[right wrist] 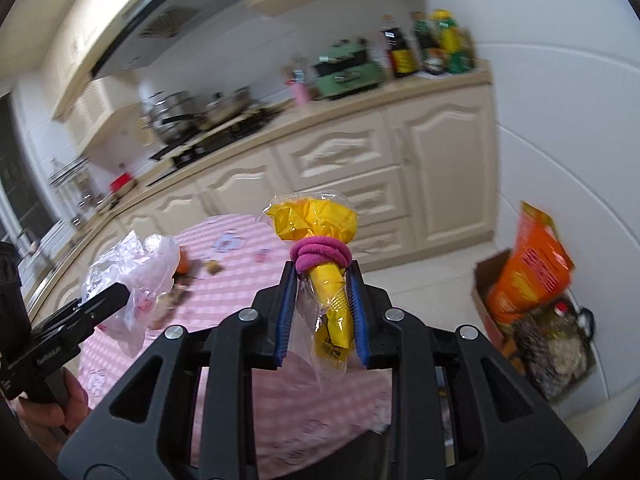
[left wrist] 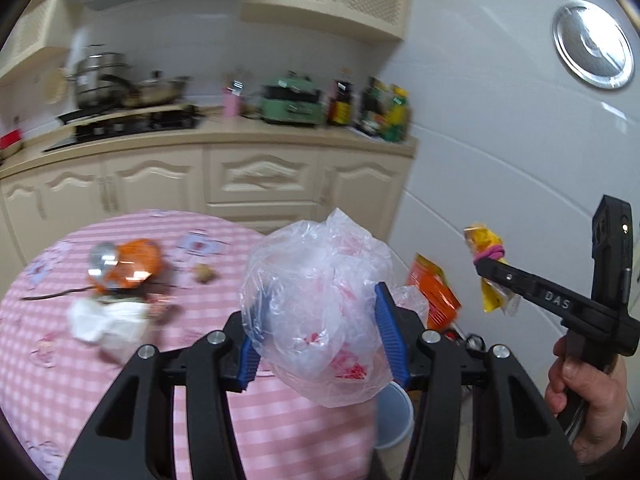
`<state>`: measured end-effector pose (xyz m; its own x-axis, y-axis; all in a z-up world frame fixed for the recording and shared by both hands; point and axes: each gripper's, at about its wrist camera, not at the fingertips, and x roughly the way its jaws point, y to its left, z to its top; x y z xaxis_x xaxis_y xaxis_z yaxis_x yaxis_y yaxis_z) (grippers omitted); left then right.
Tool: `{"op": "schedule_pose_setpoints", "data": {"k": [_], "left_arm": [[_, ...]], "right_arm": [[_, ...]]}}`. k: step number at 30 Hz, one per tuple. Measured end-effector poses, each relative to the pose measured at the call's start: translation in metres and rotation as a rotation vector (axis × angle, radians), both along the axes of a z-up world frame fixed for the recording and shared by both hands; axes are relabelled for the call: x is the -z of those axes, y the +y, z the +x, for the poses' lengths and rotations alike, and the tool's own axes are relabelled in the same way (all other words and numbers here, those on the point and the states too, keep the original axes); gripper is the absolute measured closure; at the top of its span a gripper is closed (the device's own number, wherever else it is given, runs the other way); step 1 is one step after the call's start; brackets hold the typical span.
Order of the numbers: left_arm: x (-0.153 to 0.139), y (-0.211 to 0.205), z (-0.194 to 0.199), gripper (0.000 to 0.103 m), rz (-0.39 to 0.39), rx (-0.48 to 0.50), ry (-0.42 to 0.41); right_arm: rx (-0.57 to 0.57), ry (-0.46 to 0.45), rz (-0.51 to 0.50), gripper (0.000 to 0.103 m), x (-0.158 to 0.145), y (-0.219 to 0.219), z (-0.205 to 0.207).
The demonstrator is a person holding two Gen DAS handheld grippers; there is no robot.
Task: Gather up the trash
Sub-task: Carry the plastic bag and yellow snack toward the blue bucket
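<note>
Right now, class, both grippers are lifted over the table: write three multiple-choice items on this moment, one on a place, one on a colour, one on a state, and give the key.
1. Where does the torn orange cup lie?
A. on the pink checked tablecloth
B. on the stove
C. in the white bin

2. What colour is the band around the yellow packet?
A. green
B. pink
C. black

3. What is the state of the left gripper?
A. open and bare
B. shut on a spoon
C. shut on the clear plastic bag

Key:
1 A, the cup rests on its side on the cloth, beside crumpled white tissue.
2 B, a pink band wraps the packet just above the right gripper.
3 C, both blue pads press into the bag.
</note>
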<state>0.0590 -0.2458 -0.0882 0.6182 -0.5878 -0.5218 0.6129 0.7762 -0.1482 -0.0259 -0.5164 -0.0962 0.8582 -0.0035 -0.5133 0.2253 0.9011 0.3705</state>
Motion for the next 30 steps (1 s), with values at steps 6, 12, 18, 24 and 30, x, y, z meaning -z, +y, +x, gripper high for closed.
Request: {"op": "schedule_pose_setpoints", "data": {"k": [6, 12, 18, 24, 30], "left_arm": [[0.035, -0.077, -0.009, 0.053, 0.071, 0.138, 0.059], [0.077, -0.133, -0.016, 0.053, 0.139, 0.235, 0.130], [0.117, -0.166, -0.015, 0.053, 0.198, 0.272, 0.207], [0.149, -0.191, -0.010, 0.053, 0.256, 0.296, 0.246], [0.185, -0.212, 0.002, 0.053, 0.323, 0.302, 0.299]], "right_arm": [[0.115, 0.089, 0.053, 0.078, 0.044, -0.050, -0.018], [0.176, 0.184, 0.126, 0.077, 0.093, -0.084, -0.026], [0.202, 0.245, 0.170, 0.077, 0.127, -0.102, -0.025], [0.210, 0.298, 0.213, 0.077, 0.158, -0.112, -0.020], [0.214, 0.345, 0.279, 0.077, 0.190, -0.121, -0.010]]}}
